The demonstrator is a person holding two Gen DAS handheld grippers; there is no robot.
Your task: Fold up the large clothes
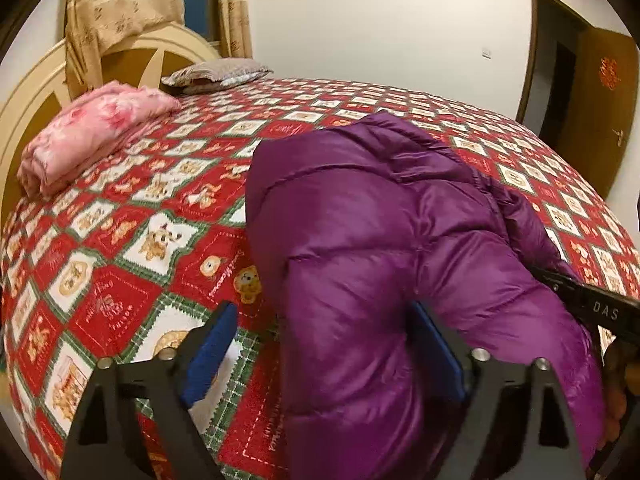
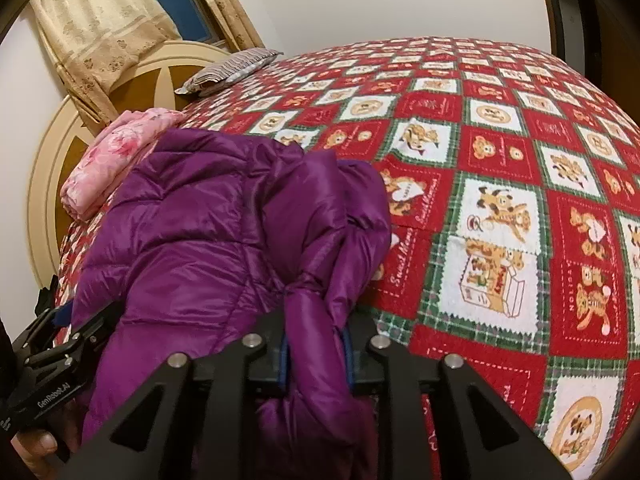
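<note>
a purple puffer jacket (image 1: pixel 384 240) lies bunched on a bed covered with a red, green and white bear-print bedspread (image 1: pixel 132 220), near the bed's front edge. the left gripper (image 1: pixel 324 344) has its blue-padded fingers (image 1: pixel 210 348) spread wide; the jacket's edge bulges into the gap against the right-hand pad, while the left-hand pad sits over bare bedspread, so nothing is clamped. in the right wrist view, the right gripper (image 2: pixel 316 354) is closed on a thick fold of the jacket (image 2: pixel 224 232), the purple fabric squeezed between its two blue pads and spilling out above and below them. the left gripper's black body (image 2: pixel 60 356) shows at the lower left of that view, just beside the jacket, with part of a hand (image 2: pixel 40 446) under it. a folded pink blanket (image 1: pixel 88 136) rests near the headboard (image 1: pixel 36 96), well apart from the jacket, and a striped pillow (image 1: pixel 216 72) lies farther back. beige curtains (image 1: pixel 120 4) hang behind the headboard, and a brown door (image 1: pixel 600 100) stands open at the right.
</note>
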